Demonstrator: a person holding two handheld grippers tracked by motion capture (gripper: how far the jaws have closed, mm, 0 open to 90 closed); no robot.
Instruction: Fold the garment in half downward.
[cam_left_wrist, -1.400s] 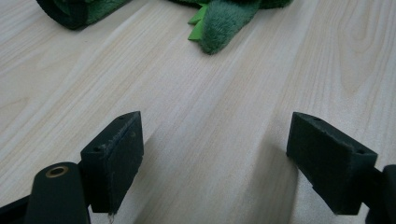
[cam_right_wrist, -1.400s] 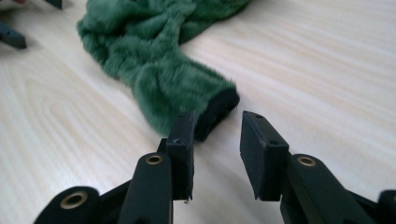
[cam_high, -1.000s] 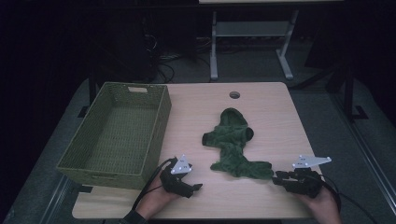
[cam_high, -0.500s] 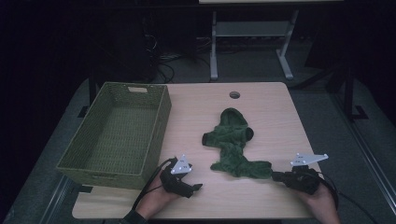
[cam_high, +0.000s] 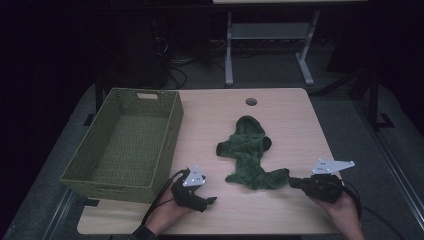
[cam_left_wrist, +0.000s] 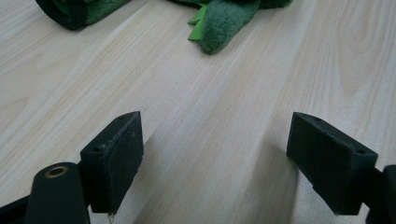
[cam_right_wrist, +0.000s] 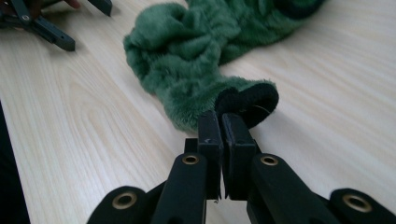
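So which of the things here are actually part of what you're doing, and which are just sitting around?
In the job:
- green fleece garment, its dark cuff pinched by the right gripper
- left gripper, open, resting on the table
- probably the green basket, empty beside the garment

Just there:
- white stand behind the table
- cables on the floor

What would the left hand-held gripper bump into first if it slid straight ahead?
Probably the green garment. The left hand-held gripper is open and points across bare table toward the garment's fuzzy edge. Nothing else lies between them in its own view, though how far off the cloth is stays hard to judge.
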